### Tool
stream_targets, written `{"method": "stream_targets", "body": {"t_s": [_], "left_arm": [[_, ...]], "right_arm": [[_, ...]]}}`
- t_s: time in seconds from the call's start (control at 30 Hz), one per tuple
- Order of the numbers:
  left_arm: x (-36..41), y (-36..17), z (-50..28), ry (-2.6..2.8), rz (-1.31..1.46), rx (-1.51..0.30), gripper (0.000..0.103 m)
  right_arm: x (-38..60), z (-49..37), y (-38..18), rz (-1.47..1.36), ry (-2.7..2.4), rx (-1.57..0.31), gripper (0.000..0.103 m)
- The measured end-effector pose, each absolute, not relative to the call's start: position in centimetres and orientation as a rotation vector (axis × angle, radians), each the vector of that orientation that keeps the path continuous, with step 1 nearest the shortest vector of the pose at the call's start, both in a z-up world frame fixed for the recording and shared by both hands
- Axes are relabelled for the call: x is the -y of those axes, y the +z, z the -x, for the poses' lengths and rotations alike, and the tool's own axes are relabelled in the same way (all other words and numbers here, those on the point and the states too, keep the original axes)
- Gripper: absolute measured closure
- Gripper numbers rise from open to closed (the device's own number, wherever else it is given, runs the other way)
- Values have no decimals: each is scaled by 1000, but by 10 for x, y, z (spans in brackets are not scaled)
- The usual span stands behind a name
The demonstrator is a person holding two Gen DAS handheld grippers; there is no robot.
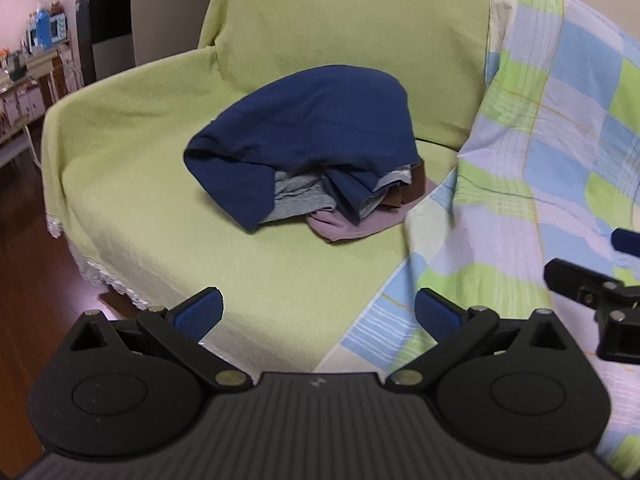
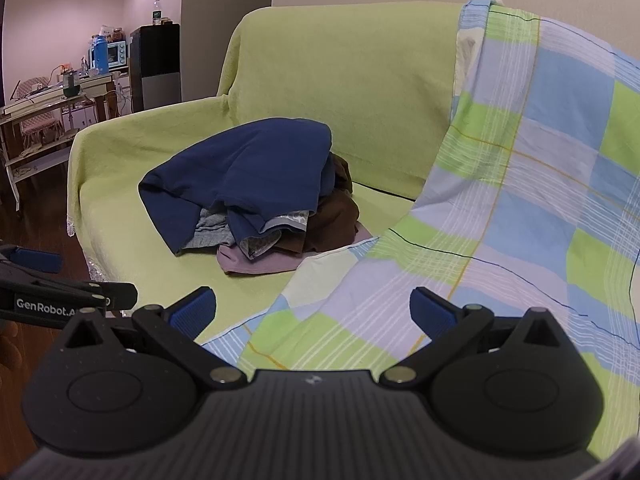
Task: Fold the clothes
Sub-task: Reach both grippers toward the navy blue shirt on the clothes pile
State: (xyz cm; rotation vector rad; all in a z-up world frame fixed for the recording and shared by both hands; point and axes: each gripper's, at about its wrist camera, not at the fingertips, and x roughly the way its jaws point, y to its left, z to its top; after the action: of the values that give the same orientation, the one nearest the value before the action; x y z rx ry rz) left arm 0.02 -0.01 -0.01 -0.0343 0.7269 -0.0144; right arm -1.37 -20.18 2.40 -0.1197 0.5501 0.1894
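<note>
The sofa cover (image 1: 280, 272) is plain pale green. On it, a navy garment (image 1: 312, 120) tops a heap showing grey (image 1: 296, 200), brown (image 2: 332, 220) and dusty mauve cloth (image 1: 352, 226). Right of the heap lies a sheet (image 2: 520, 200) checked in blue, lime and lilac-white.

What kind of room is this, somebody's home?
Most likely a home living room. A sofa under a green cover holds a pile of clothes, and behind it stand a black fridge and a cluttered counter with a small oven.
</note>
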Motion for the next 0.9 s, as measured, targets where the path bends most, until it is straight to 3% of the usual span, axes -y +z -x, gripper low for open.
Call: {"method": "stream_targets", "body": {"t_s": [0.47, 0.9], "left_arm": [[12, -1, -3, -65, -5, -706, 0], [-22, -3, -81, -103, -194, -603, 0]], "right_arm": [[207, 9, 17, 128, 194, -554, 1], [195, -43, 4, 332, 293, -474, 1]]}}
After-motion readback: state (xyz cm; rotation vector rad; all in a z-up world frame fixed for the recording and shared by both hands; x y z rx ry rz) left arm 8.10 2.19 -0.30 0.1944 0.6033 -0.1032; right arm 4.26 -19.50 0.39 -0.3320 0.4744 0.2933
